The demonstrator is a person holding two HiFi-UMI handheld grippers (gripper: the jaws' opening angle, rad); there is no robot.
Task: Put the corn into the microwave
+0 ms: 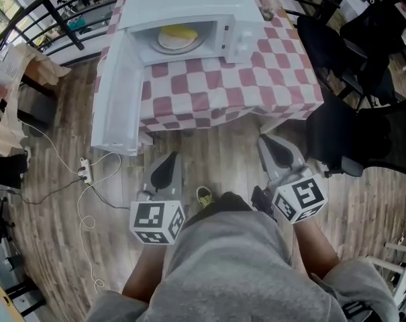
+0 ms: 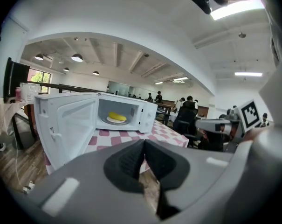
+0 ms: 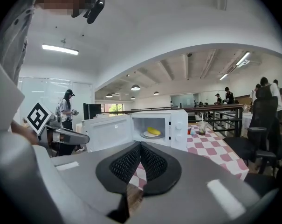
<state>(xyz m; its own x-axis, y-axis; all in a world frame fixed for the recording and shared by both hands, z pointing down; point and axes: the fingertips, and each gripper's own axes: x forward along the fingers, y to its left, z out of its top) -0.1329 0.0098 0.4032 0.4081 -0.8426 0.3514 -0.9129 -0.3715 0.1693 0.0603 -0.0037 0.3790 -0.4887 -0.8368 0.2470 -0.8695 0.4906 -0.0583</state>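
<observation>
The yellow corn [image 1: 179, 32] lies on a round plate inside the white microwave [image 1: 239, 39], whose door [image 1: 119, 92] hangs wide open to the left. The microwave stands on a table with a red-and-white checked cloth [image 1: 256, 86]. Both grippers are held low in front of the table, well short of it. My left gripper [image 1: 164, 173] is shut and empty, and so is my right gripper [image 1: 278, 151]. In the left gripper view the corn [image 2: 116, 116] shows beyond the closed left gripper [image 2: 143, 141]. In the right gripper view the corn [image 3: 154, 131] sits past the closed right gripper [image 3: 140, 144].
Black chairs [image 1: 350, 133] stand to the right of the table. A power strip with white cables [image 1: 85, 172] lies on the wooden floor at left. A cup [image 1: 268, 9] stands on the table behind the microwave. People stand in the background.
</observation>
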